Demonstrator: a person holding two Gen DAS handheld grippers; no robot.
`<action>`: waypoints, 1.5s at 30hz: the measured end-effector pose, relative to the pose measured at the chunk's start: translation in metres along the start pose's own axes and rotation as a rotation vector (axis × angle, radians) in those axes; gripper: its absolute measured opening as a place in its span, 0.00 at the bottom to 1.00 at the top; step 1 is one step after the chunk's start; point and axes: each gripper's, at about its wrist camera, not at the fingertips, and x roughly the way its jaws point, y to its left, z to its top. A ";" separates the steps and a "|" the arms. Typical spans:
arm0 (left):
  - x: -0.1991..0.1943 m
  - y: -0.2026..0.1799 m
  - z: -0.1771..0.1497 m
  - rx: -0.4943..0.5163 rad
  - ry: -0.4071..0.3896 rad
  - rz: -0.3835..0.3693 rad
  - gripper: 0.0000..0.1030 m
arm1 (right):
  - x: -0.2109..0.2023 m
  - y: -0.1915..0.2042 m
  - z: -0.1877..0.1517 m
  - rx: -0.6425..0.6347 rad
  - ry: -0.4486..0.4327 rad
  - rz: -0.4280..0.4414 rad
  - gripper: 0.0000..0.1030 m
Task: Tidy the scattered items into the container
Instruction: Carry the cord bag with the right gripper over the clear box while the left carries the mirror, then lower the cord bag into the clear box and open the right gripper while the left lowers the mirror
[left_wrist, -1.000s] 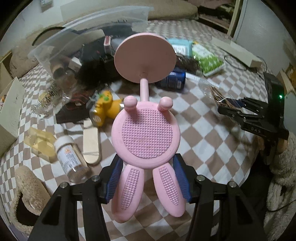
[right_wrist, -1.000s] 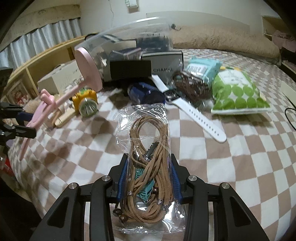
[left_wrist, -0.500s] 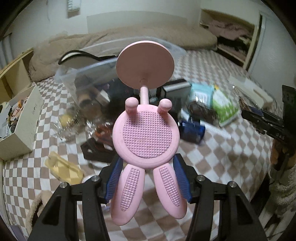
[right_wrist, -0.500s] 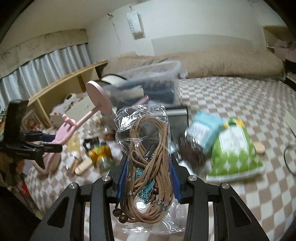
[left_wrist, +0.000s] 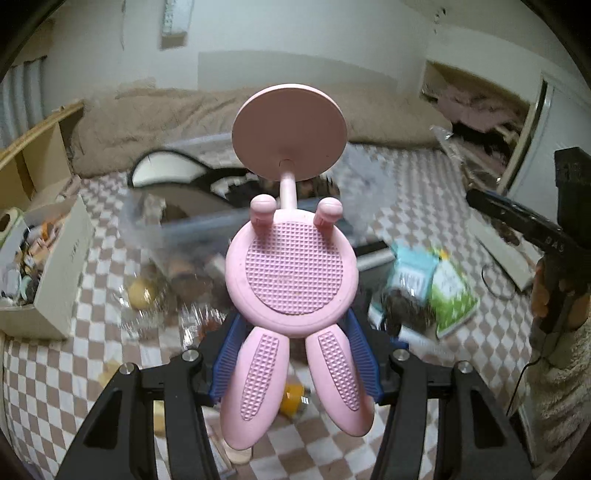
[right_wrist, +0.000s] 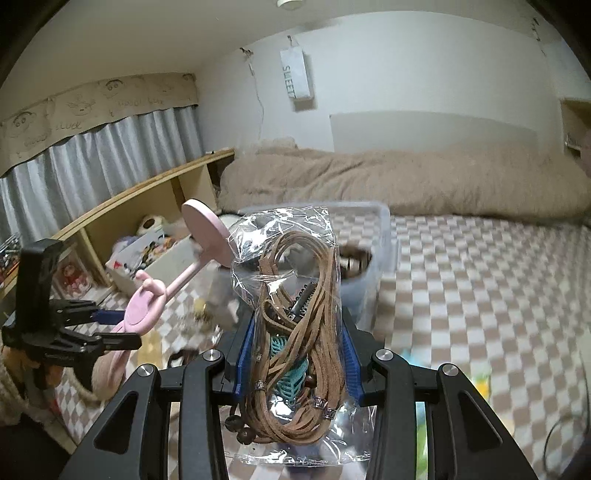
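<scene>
My left gripper (left_wrist: 293, 354) is shut on a pink rabbit-shaped stand (left_wrist: 291, 266), round foot pointing away, held above the checkered bed. It also shows in the right wrist view (right_wrist: 147, 306). My right gripper (right_wrist: 295, 354) is shut on a clear bag of brown leather cord (right_wrist: 295, 332); it shows at the right of the left wrist view (left_wrist: 517, 218). The clear plastic container (left_wrist: 192, 229) sits ahead, several items inside; in the right wrist view (right_wrist: 373, 254) it lies behind the bag.
Loose items lie on the checkered bedspread (left_wrist: 37, 369): a green snack pack (left_wrist: 452, 295), a teal pack (left_wrist: 412, 273), a yellow toy (left_wrist: 291, 400). A white cardboard box (left_wrist: 62, 273) stands at left. A brown duvet (right_wrist: 406, 181) and wooden shelf (right_wrist: 147, 199) lie beyond.
Both grippers have risen and tilted up with their loads. The container now sits lower and nearer the centre in both views; scattered items have dropped toward the bottom.
</scene>
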 end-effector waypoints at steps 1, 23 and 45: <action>-0.002 0.000 0.006 0.000 -0.017 0.009 0.55 | 0.003 -0.002 0.006 0.001 -0.002 0.002 0.40; -0.008 0.033 0.044 -0.084 -0.145 0.104 0.55 | 0.182 0.009 0.074 -0.430 0.428 0.118 0.40; 0.009 0.031 0.050 -0.106 -0.119 0.110 0.55 | 0.195 -0.021 0.088 -0.228 0.537 0.052 0.99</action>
